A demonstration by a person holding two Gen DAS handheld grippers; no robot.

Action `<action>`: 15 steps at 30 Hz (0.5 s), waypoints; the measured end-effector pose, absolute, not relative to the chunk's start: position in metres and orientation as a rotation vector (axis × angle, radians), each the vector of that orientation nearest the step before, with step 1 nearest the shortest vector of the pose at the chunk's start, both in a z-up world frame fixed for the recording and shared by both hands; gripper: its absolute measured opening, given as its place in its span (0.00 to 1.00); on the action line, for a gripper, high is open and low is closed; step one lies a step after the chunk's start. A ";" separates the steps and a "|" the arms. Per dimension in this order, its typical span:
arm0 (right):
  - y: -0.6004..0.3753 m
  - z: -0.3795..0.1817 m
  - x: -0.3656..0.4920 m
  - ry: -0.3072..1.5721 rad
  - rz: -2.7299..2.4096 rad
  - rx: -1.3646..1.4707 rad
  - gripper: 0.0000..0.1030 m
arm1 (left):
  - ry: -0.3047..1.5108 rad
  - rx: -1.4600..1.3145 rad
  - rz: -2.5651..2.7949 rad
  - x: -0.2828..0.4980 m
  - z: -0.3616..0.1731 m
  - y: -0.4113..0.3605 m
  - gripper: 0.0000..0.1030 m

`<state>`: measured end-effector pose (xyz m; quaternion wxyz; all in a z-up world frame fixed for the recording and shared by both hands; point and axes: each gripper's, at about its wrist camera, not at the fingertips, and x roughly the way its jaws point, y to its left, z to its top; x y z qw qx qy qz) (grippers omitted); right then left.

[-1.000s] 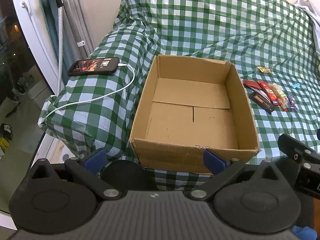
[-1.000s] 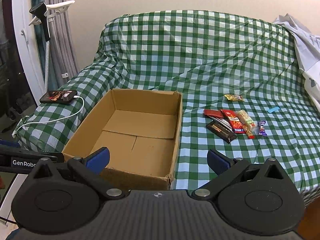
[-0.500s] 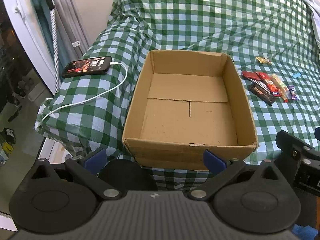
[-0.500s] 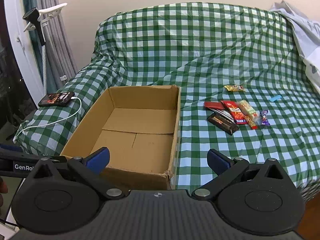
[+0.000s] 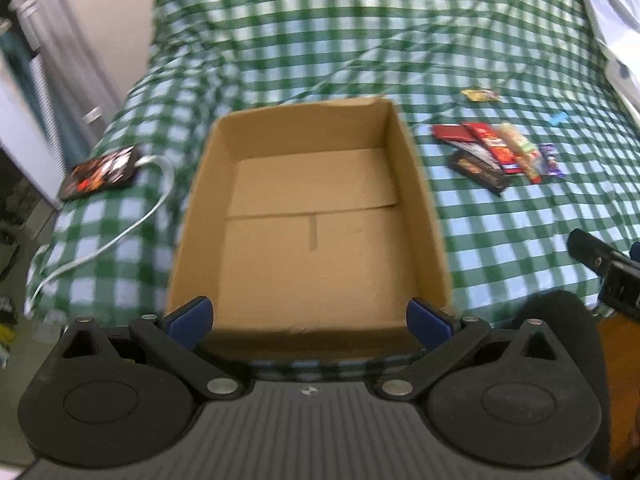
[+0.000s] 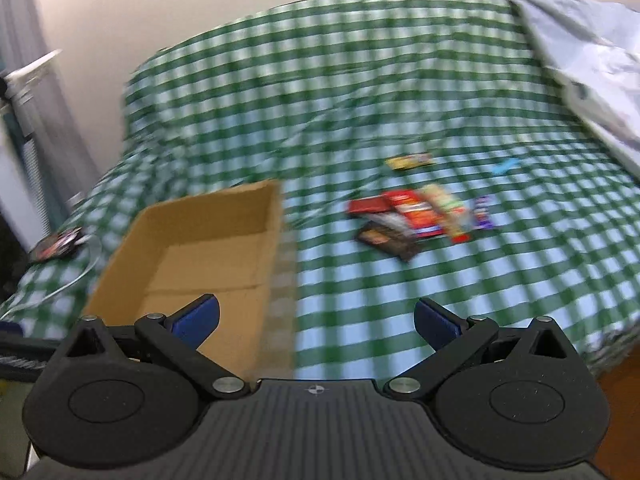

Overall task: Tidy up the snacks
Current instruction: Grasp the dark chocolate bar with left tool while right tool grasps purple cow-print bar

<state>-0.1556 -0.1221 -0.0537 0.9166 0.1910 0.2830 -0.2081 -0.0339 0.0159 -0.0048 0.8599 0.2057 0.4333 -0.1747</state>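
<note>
Both tools close in on a bed (image 5: 360, 40) draped in green check as the snack tidy-up begins. The left tool (image 5: 310, 320), fingers spread wide and holding nothing, now hangs right over the near wall of the box (image 5: 312, 216), which half a second ago sat further ahead of it. The right tool (image 6: 316, 320), likewise spread and empty, has swung rightward: the box (image 6: 192, 240) has slid to the left of its view and the snacks (image 6: 416, 216) now lie closer to dead ahead.

The snacks (image 5: 496, 152) lie in a loose cluster on the bed to the right of the box, well apart from it, with a yellow packet (image 5: 480, 95) and a blue scrap (image 5: 558, 118) lying further back. None has been touched and the box is bare inside, so the sorting has probably not started; the right tool looks the likelier to make the first pick.

Both views are smeared by motion, so labels cannot be read and the number of bars in the overlapping cluster is uncertain. A phone (image 5: 102, 172) on its cable (image 5: 120, 236) lies left of the box. The near box wall is partly hidden behind the left tool, and only a corner of the right tool's body (image 5: 608, 276) shows at the left view's edge.
</note>
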 end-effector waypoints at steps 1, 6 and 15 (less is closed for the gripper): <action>-0.136 -0.057 -0.158 0.576 -0.467 0.403 1.00 | 0.911 0.438 -0.384 -0.031 -0.005 0.004 1.00; -0.200 -0.079 -0.171 0.559 -0.617 0.441 1.00 | 0.918 0.469 -0.458 -0.012 -0.013 -0.071 1.00; -0.339 -0.127 -0.141 0.592 -0.769 0.464 1.00 | 1.116 0.410 -0.457 0.077 -0.093 -0.225 1.00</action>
